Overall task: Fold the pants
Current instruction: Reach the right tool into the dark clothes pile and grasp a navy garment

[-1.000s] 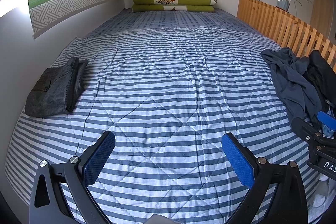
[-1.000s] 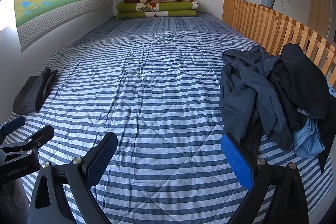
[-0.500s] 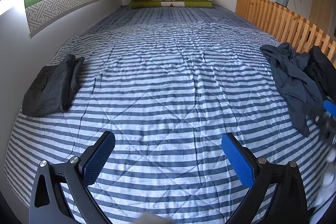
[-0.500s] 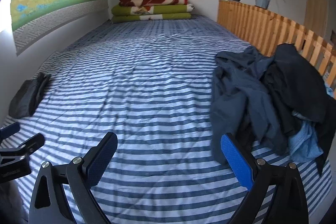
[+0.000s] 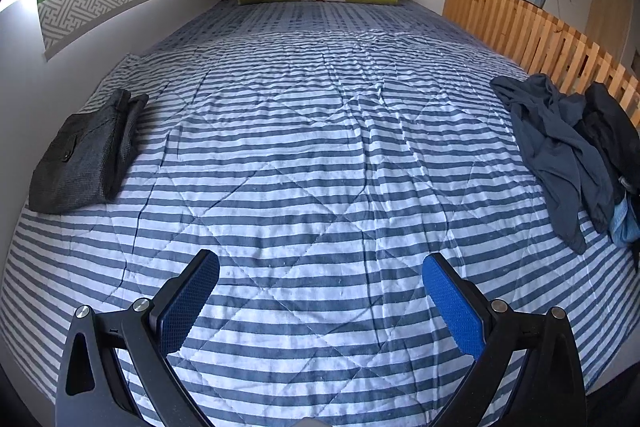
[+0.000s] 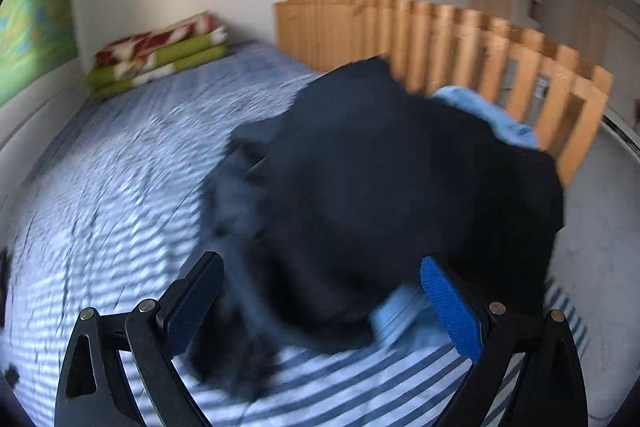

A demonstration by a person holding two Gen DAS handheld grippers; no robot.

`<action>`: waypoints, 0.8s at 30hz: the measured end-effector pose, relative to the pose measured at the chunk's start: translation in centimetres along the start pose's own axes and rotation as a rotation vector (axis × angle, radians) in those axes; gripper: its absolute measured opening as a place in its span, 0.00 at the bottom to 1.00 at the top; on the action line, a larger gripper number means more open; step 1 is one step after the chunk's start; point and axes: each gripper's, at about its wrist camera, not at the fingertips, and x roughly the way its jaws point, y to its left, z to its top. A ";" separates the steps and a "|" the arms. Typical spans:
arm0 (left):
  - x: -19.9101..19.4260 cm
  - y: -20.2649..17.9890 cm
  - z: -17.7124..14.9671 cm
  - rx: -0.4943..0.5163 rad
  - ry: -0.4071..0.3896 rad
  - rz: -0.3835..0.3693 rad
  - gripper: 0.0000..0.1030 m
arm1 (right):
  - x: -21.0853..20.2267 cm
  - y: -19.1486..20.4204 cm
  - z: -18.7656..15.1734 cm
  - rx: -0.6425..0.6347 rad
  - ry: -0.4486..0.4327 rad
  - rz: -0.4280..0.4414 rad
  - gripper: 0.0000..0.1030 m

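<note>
— What's changing on your side right now?

— I'm swinging the right gripper [image 6: 320, 303] hard toward the heap of unfolded pants [image 6: 384, 211]. A second ago that pile was sitting off at the right of its view; now it's filling the centre and lower middle of the frame, and the whole picture is smearing with the motion. Both jaws are standing wide apart, nothing between them yet.

— And the left?

— I'm keeping the left gripper [image 5: 320, 301] hanging over the striped quilt [image 5: 320, 155], barely shifting — also spread wide and empty. In its view the pile [image 5: 560, 151] is lying at the right edge by the wooden rail [image 5: 536, 35], and the folded grey pair [image 5: 86, 159] is resting at the left edge, well apart from it.

— So what does that mean for the job?

— I'm reading it as the start of the next pair: one's looking done, and I'm reaching in to pull another out. With dark garments and something light blue [image 6: 492, 115] tangled together, I'm guessing that singling out just one is going to be the fiddly part.
</note>
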 end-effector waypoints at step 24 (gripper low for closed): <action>-1.6 4.5 1.2 -0.070 -0.047 -0.017 0.92 | 3.2 2.5 6.9 -0.299 0.169 -0.123 0.03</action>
